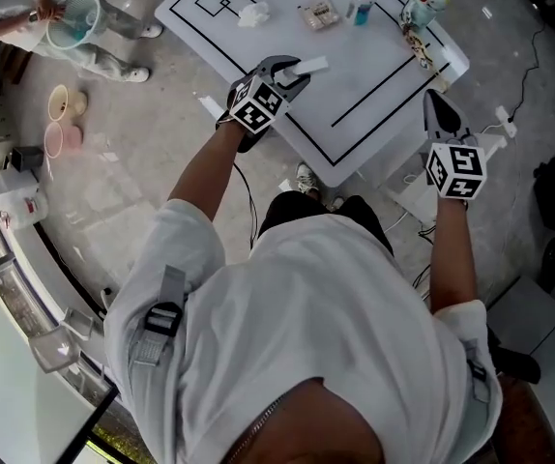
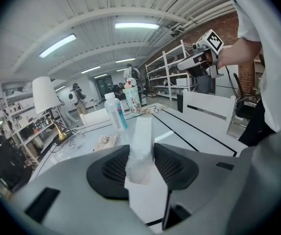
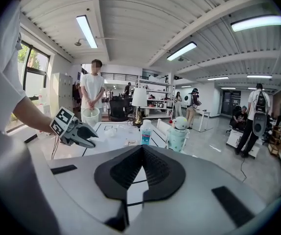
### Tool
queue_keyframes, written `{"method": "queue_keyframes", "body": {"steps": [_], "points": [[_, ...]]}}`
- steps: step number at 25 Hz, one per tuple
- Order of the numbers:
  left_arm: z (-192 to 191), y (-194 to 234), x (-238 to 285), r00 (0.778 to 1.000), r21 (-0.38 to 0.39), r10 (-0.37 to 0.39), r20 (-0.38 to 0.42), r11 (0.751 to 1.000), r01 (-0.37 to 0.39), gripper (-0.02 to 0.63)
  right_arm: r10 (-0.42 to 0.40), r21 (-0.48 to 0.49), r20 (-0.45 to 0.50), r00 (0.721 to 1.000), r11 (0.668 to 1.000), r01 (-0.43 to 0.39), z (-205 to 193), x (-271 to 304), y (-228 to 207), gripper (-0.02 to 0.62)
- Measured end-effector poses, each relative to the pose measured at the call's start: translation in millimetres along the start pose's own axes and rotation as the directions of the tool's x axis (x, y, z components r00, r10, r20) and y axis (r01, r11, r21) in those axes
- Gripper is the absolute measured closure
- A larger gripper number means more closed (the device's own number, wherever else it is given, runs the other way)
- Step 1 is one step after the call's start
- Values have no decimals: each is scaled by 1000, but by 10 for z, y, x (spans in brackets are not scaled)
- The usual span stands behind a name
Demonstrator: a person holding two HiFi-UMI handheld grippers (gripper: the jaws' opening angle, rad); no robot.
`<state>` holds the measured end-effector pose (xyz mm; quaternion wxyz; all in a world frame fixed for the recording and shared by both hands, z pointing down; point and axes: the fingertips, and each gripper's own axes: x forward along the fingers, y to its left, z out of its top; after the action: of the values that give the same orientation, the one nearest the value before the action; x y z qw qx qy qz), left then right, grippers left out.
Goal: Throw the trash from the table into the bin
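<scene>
- While I look down past my own shoulders, the left gripper [image 1: 295, 72] is the nearest tool, at about eleven o'clock over the near left edge of the table [image 1: 384, 66]. Its jaws are clamped on a white paper strip [image 2: 141, 141]. The strip stands up between the two dark pads and juts out beyond the tips.
- At about one o'clock I see the right gripper [image 1: 436, 102], just off the table's near right corner. Its jaws are pressed together with nothing between them.
- Farther across the tabletop, toward twelve o'clock, a small snack packet [image 1: 318, 14] lies flat beside the black lines marked on the surface. A crumpled tissue [image 1: 253, 13] lies a little to its left, at the edge of the drawn boxes.
- Just right of the packet stands a clear bottle [image 1: 360, 0] with a blue label. Beyond it, near the far right edge, is an upright toy figure [image 1: 423, 8].
- Farthest off, at about ten o'clock and away from the table, a person standing on the floor holds the pale bin [image 1: 74, 19] in both hands with its mouth upward.
</scene>
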<state>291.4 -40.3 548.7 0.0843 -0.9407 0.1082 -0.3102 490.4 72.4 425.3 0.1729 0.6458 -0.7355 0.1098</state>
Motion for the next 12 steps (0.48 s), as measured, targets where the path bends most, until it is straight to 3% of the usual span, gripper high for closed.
{"method": "queue_keyframes", "body": {"steps": [12], "points": [[314, -659, -805, 976, -107, 216, 40, 972, -211, 439, 91, -54, 68, 993, 995, -87, -155, -774, 32, 609]]}}
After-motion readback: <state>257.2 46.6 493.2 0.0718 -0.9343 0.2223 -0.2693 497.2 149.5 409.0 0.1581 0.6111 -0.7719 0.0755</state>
